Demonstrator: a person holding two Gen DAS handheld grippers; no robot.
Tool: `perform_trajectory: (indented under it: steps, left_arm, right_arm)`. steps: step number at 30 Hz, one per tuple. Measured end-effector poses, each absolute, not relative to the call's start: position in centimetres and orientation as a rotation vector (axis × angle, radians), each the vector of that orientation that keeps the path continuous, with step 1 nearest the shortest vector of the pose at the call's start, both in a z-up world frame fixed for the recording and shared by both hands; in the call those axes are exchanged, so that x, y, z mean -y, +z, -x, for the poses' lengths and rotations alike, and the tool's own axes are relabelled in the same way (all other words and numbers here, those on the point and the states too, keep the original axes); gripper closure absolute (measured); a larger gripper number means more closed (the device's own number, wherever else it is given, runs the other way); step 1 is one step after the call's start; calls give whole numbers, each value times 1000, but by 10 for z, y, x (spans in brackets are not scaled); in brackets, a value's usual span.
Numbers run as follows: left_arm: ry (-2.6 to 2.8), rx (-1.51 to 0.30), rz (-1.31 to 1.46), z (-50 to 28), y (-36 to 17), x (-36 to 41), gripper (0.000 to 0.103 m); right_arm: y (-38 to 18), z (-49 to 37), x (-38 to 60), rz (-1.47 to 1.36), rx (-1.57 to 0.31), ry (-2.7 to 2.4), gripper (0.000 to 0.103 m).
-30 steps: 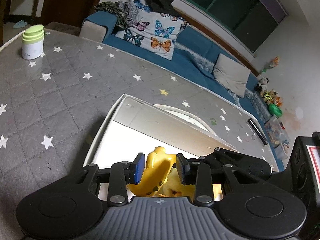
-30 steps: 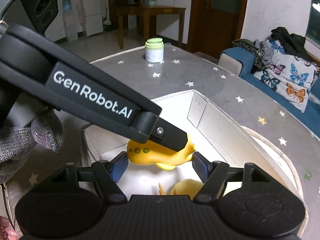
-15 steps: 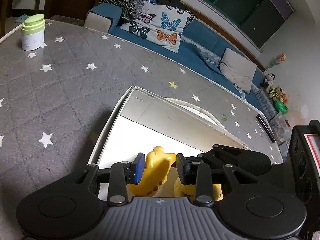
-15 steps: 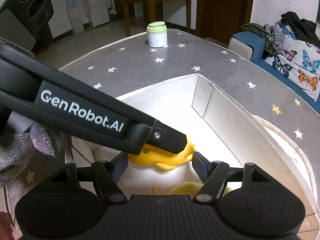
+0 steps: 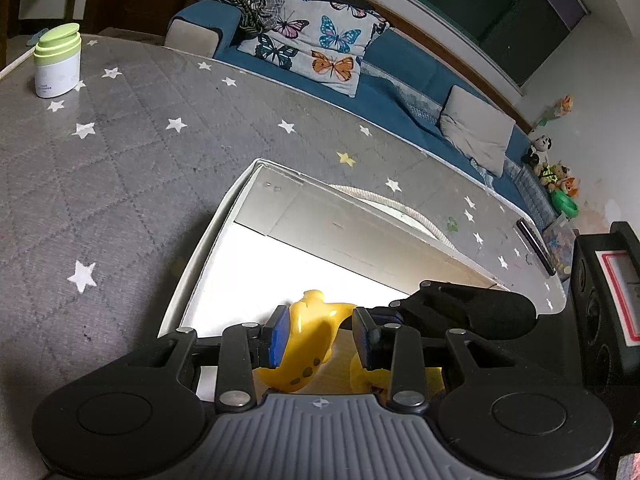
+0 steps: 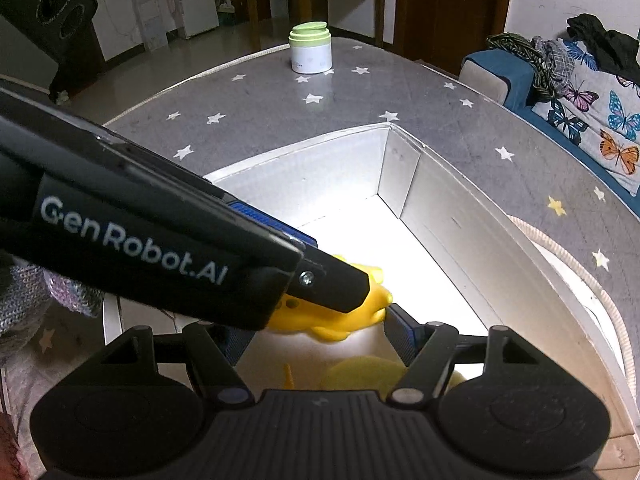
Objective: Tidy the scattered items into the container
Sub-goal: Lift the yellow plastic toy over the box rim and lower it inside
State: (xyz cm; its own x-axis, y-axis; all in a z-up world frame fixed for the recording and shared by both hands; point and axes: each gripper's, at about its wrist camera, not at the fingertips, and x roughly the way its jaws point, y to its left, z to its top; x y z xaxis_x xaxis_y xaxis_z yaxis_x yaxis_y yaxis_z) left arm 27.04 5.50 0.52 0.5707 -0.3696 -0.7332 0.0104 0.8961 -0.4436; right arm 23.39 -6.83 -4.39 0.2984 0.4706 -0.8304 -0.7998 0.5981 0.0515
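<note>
Scene: We hold two black two-finger grippers over a white rectangular cardboard box (image 6: pixel 460 216) on a grey star-printed tablecloth (image 5: pixel 120 168).
Left gripper: Our left gripper (image 5: pixel 320 334) has its blue-padded fingers clamped on a yellow moulded plastic toy (image 5: pixel 310 340), held inside the box just above the floor.
Right gripper: Our right gripper (image 6: pixel 316 336) hangs over the same corner, fingers spread apart and gripping nothing.
Task item: The yellow toy sits within the box walls; a second rounded yellow item (image 6: pixel 360 372) lies on the floor beneath it.
Left out: A white jar with a pale green lid (image 6: pixel 311 49) stands at the far edge of the cloth, well apart from the box.
Risk: We judge the two tools crowded; a release now could drop the toy onto the lower item so that it rolls, or the fingers could knock together when withdrawn.
Hidden: Both tool bodies cover the near end of the box, so we cannot tell whether the toy touches the floor or what the lower item is.
Unclear: The toy's spotted side is only partly visible.
</note>
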Motion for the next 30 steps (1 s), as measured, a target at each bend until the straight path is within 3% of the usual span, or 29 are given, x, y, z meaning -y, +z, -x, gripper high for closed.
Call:
perform_trajectory:
  steps: [30]
  left_arm:
    - [-234, -952, 418, -273, 0, -53, 67]
  right_arm:
    - [-50, -241, 65, 427, -967, 859, 29]
